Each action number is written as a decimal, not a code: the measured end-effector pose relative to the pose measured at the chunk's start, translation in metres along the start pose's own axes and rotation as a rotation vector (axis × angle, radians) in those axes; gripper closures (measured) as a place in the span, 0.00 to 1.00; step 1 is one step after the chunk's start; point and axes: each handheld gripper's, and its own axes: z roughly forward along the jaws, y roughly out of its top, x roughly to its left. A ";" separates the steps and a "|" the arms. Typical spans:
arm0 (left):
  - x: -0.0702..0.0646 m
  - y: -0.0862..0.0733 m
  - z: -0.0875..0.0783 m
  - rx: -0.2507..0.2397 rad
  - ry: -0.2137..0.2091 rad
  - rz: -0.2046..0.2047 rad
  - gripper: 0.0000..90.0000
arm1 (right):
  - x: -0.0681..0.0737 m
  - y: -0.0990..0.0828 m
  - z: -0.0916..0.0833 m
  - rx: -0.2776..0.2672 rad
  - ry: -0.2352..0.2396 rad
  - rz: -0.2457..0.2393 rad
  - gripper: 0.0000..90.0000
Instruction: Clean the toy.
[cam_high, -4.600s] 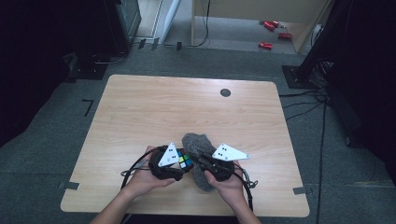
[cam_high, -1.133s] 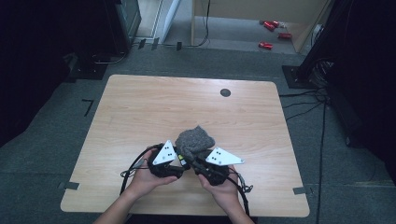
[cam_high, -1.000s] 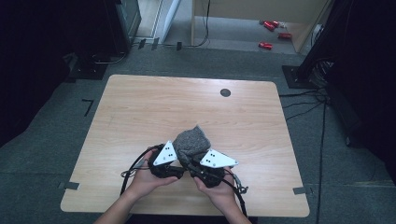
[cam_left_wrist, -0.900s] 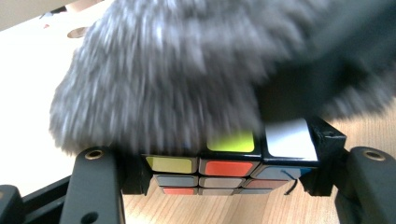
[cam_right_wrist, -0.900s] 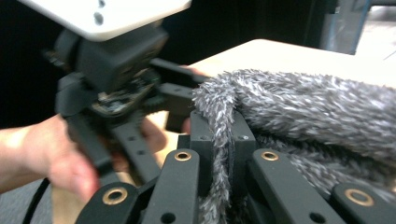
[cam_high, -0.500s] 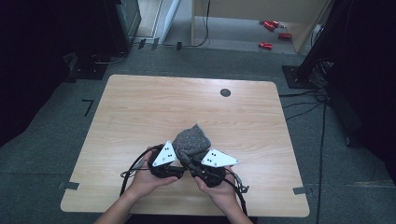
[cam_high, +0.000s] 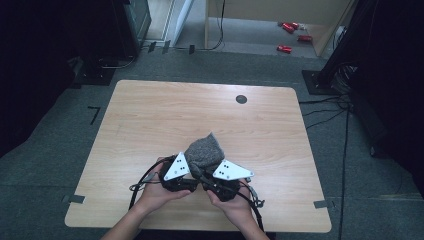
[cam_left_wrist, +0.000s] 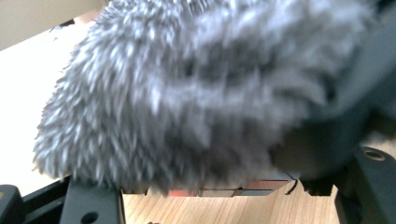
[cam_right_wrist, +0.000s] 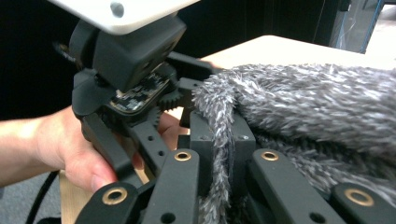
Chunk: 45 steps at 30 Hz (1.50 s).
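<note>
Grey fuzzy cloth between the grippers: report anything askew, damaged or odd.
No damage shows. The grey fuzzy cloth sits bunched in a lopsided heap, one corner poking up. The right gripper pinches a fold of it; the left gripper is shut beneath it, over something multicoloured.

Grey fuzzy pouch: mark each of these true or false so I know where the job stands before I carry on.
1. The right gripper is shut on the edge of the grey fuzzy pouch. True.
2. The pouch lies at the far edge of the table, beside the round black grommet. False: it sits near the front edge, between the two grippers.
3. The left gripper is at the pouch. True.
4. The right gripper's jaws stand wide open, clear of the fabric. False: they pinch a fold of it.
5. Red objects lie on the floor beyond the table. True.
</note>
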 end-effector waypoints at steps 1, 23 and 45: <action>0.001 0.000 -0.001 -0.002 0.003 0.002 0.39 | -0.003 0.002 -0.003 -0.010 -0.004 0.010 0.95; 0.012 -0.006 0.002 -0.060 -0.038 0.003 0.39 | -0.031 0.005 -0.026 -0.086 -0.073 0.108 0.95; 0.027 -0.010 -0.014 -0.169 0.042 -0.037 0.39 | -0.045 0.001 -0.030 -0.076 0.007 0.186 0.95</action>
